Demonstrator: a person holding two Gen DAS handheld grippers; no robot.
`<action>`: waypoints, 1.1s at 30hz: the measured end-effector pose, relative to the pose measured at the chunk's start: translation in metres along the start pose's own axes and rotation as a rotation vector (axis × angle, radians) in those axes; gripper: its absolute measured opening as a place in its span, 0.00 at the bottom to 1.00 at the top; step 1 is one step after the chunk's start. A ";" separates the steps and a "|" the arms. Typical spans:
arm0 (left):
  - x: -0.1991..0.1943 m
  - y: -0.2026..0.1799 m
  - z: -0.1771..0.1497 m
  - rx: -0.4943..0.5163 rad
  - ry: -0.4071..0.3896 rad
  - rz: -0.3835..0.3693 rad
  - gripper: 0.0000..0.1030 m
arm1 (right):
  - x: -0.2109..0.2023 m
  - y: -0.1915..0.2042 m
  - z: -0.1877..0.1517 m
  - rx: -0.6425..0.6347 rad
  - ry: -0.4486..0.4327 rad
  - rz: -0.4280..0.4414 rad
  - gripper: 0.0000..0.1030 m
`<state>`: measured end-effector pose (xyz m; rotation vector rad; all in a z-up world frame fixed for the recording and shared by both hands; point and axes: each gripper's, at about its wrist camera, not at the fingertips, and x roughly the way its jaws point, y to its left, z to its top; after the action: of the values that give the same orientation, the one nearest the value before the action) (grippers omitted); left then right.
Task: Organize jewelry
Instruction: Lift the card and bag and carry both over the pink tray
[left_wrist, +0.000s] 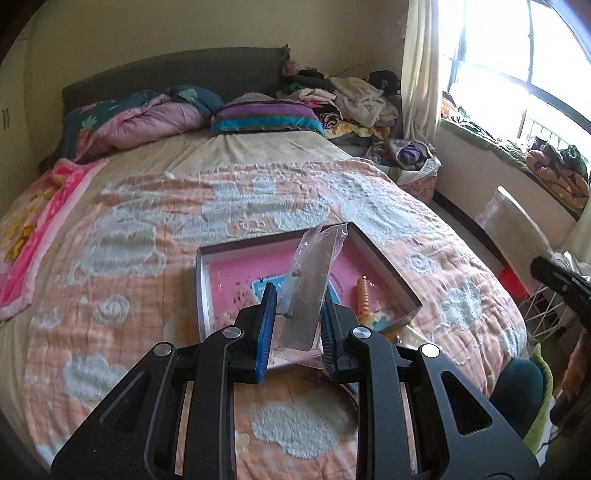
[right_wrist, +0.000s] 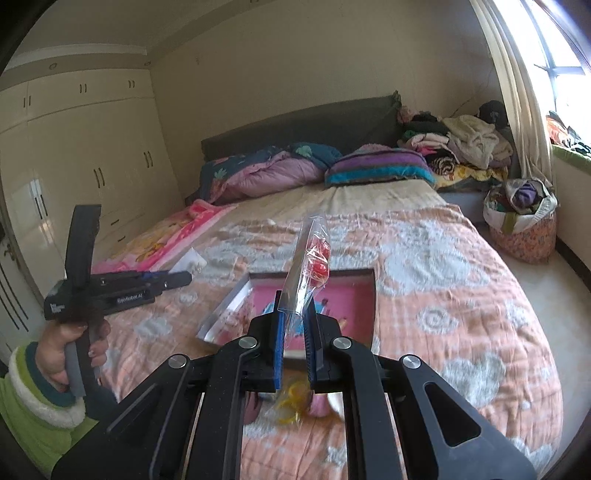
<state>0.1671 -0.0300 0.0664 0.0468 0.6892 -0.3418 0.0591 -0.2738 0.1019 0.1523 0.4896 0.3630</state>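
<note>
Both grippers were above the bed (left_wrist: 184, 206), each carrying a small clear packet over the shallow box (left_wrist: 384, 258) that lay on the orange-and-white cloud blanket (left_wrist: 122, 236). Left gripper (left_wrist: 299, 295): jaws nearly together, blue pads pressed on either side of a clear plastic packet (left_wrist: 310, 280) with a card inside; two small stud-like pieces showed on the card, too small to identify further. The packet stood tilted, its top leaning away from the camera above the box's pink floor. In the box, near its right wall as the left camera saw it, lay an orange ribbed piece (left_wrist: 364, 299). Right gripper (right_wrist: 295, 321): jaws fully closed on a second clear packet (right_wrist: 308, 266) holding red pieces (right_wrist: 320, 258); the packet rose upright from the pads, above the near rim of the box (right_wrist: 236, 295). Below the right gripper, on the blanket just short of the box, a yellow ring-shaped item (right_wrist: 291, 400) and something pink lay blurred; could not tell what they were. In the right camera the left gripper appeared to the left of the box, held by a hand (right_wrist: 70, 343) in a green sleeve with white cuff. A small white card (right_wrist: 190, 264) lay on the blanket beyond the box on that side. Pillows and a folded quilt sat at the head of the bed, a heap of clothes beside them toward the window.
</note>
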 end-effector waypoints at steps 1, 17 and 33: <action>0.002 -0.001 0.003 -0.002 0.001 -0.003 0.15 | 0.000 -0.001 0.004 -0.005 -0.005 -0.004 0.09; 0.068 -0.008 0.021 -0.015 0.044 -0.029 0.15 | 0.083 -0.020 0.025 -0.010 0.090 -0.041 0.09; 0.121 -0.015 0.003 -0.003 0.123 -0.058 0.15 | 0.139 -0.043 -0.005 0.044 0.196 -0.077 0.09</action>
<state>0.2508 -0.0797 -0.0067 0.0449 0.8141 -0.3957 0.1842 -0.2611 0.0277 0.1408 0.6956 0.2934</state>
